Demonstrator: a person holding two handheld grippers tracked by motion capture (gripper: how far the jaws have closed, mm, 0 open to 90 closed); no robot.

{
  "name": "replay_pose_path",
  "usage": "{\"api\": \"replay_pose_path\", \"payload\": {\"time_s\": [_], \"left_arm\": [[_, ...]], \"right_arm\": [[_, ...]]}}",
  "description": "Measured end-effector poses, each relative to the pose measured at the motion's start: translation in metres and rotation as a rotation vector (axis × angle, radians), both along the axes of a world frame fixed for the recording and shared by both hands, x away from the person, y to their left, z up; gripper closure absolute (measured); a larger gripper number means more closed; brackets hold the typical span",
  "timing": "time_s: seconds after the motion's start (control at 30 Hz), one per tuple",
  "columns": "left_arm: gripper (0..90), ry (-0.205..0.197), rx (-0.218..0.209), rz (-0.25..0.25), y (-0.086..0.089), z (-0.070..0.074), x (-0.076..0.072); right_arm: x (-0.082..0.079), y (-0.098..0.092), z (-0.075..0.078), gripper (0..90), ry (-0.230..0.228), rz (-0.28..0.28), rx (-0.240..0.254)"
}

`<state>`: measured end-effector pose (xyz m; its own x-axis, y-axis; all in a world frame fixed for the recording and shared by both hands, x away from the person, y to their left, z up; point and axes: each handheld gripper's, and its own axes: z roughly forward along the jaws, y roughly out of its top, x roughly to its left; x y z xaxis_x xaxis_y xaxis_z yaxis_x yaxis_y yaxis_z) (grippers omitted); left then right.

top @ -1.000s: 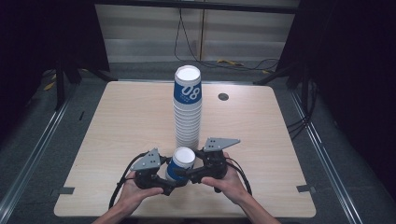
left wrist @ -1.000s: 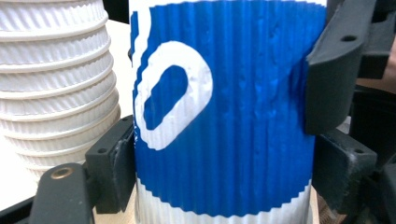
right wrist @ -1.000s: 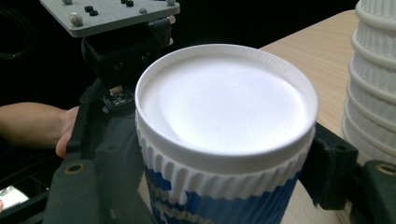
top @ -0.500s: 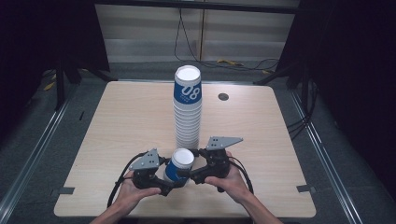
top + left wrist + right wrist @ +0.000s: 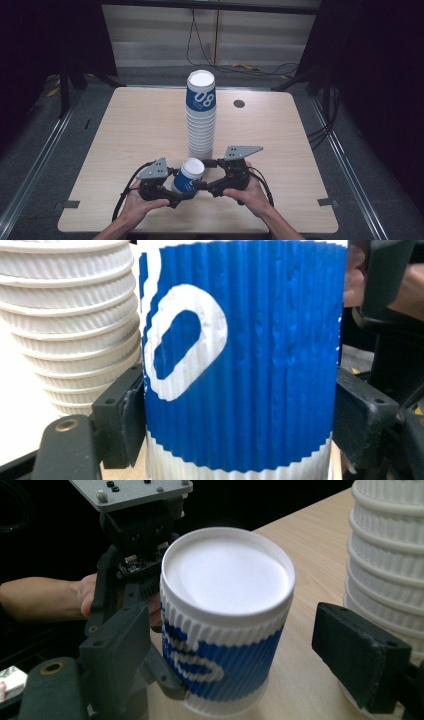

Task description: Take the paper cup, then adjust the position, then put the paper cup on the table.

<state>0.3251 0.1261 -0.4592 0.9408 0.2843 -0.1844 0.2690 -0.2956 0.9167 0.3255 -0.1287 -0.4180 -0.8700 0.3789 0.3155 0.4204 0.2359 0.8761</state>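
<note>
Lower centre of the high view: the left tongs (image 5: 186,190) clamp a blue-and-white cup (image 5: 188,176) standing on the table (image 5: 125,125). The right tongs (image 5: 202,175) have just been opening and stand wide about the cup, their pads clear of it; the cup stack (image 5: 201,116) rises just behind.

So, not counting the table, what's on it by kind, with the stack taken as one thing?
cup stack: 1
loose cup: 1
tongs: 2; the left tongs are shut on the loose cup, and the right tongs have just been opening, with the cup between the jaws but the pads off it
Total: 4
</note>
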Motion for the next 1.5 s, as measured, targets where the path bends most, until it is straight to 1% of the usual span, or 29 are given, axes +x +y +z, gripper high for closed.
{"api": "replay_pose_path", "payload": {"time_s": [0.1, 0.13, 0.17, 0.23, 0.27, 0.33, 0.37, 0.43, 0.47, 0.53, 0.67, 0.7, 0.77, 0.8, 0.83, 0.9, 1.0, 1.07, 1.1, 1.13, 1.23, 1.3, 1.33, 1.37, 1.4, 1.43, 1.5], "left_arm": [[21.2, -0.005, 0.014, -0.002, 0.000, 0.000, 0.001], [21.2, -0.005, 0.017, -0.002, 0.000, 0.000, 0.001], [21.2, -0.002, 0.019, 0.000, 0.001, 0.000, 0.001], [21.3, -0.001, 0.029, 0.011, 0.003, 0.000, 0.002], [21.3, 0.009, 0.031, 0.019, 0.004, 0.000, 0.003], [21.3, 0.010, 0.040, 0.019, 0.006, 0.000, 0.005], [21.3, 0.009, 0.045, 0.020, 0.007, 0.000, 0.006], [21.3, 0.019, 0.043, 0.021, 0.008, 0.000, 0.007], [21.3, 0.017, 0.057, 0.024, 0.008, 0.001, 0.007], [21.4, 0.024, 0.061, 0.020, 0.009, 0.001, 0.008], [21.5, 0.013, 0.089, 0.029, 0.009, 0.002, 0.007], [21.5, 0.013, 0.096, 0.037, 0.009, 0.002, 0.006], [21.6, 0.009, 0.123, 0.027, 0.009, 0.002, 0.007], [21.6, 0.005, 0.125, 0.024, 0.008, 0.002, 0.007], [21.6, 0.006, 0.130, 0.021, 0.008, 0.003, 0.006], [21.6, -0.001, 0.142, 0.012, 0.007, 0.003, 0.005], [21.6, 0.005, 0.164, 0.004, 0.006, 0.004, 0.004], [21.8, 0.015, 0.181, 0.004, 0.005, 0.003, 0.005], [21.8, 0.028, 0.199, 0.008, 0.004, 0.003, 0.005], [21.8, 0.038, 0.203, 0.006, 0.004, 0.003, 0.005], [21.9, 0.050, 0.213, -0.004, 0.004, 0.004, 0.006], [22.0, 0.051, 0.213, -0.007, 0.004, 0.004, 0.006], [22.0, 0.050, 0.220, -0.008, 0.005, 0.004, 0.006], [22.0, 0.051, 0.228, -0.008, 0.005, 0.004, 0.006], [22.0, 0.051, 0.231, -0.011, 0.005, 0.003, 0.006], [22.0, 0.053, 0.233, -0.013, 0.004, 0.003, 0.006], [22.0, 0.053, 0.242, -0.015, 0.004, 0.002, 0.006]], "right_arm": [[0.001, -0.003, 0.000, 16.5, 0.011, 0.000, -0.026], [0.001, -0.003, 0.000, 16.5, 0.011, 0.000, -0.026], [0.001, -0.004, 0.000, 16.5, 0.011, 0.002, -0.042], [0.002, -0.006, 0.001, 16.5, 0.017, 0.003, -0.049], [0.002, -0.007, 0.001, 16.5, 0.021, 0.002, -0.053], [0.002, -0.007, 0.000, 16.5, 0.022, 0.004, -0.058], [0.002, -0.008, 0.000, 16.5, 0.022, 0.004, -0.066], [0.002, -0.009, -0.001, 16.4, 0.028, 0.011, -0.086], [0.001, -0.009, -0.002, 16.4, 0.028, 0.011, -0.094], [0.001, -0.011, -0.003, 16.4, 0.037, 0.013, -0.099], [0.002, -0.012, -0.003, 16.4, 0.030, 0.008, -0.118], [0.002, -0.013, -0.003, 16.4, 0.026, 0.011, -0.135], [0.002, -0.013, -0.005, 16.4, 0.027, 0.011, -0.145], [0.002, -0.013, -0.005, 16.5, 0.025, 0.012, -0.162], [0.002, -0.013, -0.005, 16.5, 0.025, 0.012, -0.162], [0.003, -0.013, -0.006, 16.6, 0.023, 0.002, -0.193], [0.003, -0.014, -0.007, 17.1, 0.021, 0.000, -0.214], [0.002, -0.015, -0.008, 17.8, 0.024, 0.014, -0.229], [0.002, -0.015, -0.008, 17.8, 0.024, 0.014, -0.229], [0.002, -0.014, -0.008, 17.9, 0.026, 0.025, -0.238], [0.003, -0.013, -0.009, 17.9, 0.037, 0.051, -0.251], [0.003, -0.011, -0.009, 17.9, 0.042, 0.068, -0.265], [0.003, -0.011, -0.009, 17.9, 0.042, 0.068, -0.265], [0.003, -0.010, -0.009, 17.9, 0.041, 0.078, -0.277], [0.003, -0.010, -0.009, 17.9, 0.041, 0.078, -0.277], [0.003, -0.009, -0.009, 17.6, 0.035, 0.082, -0.290], [0.003, -0.009, -0.009, 17.5, 0.037, 0.086, -0.294]]}}
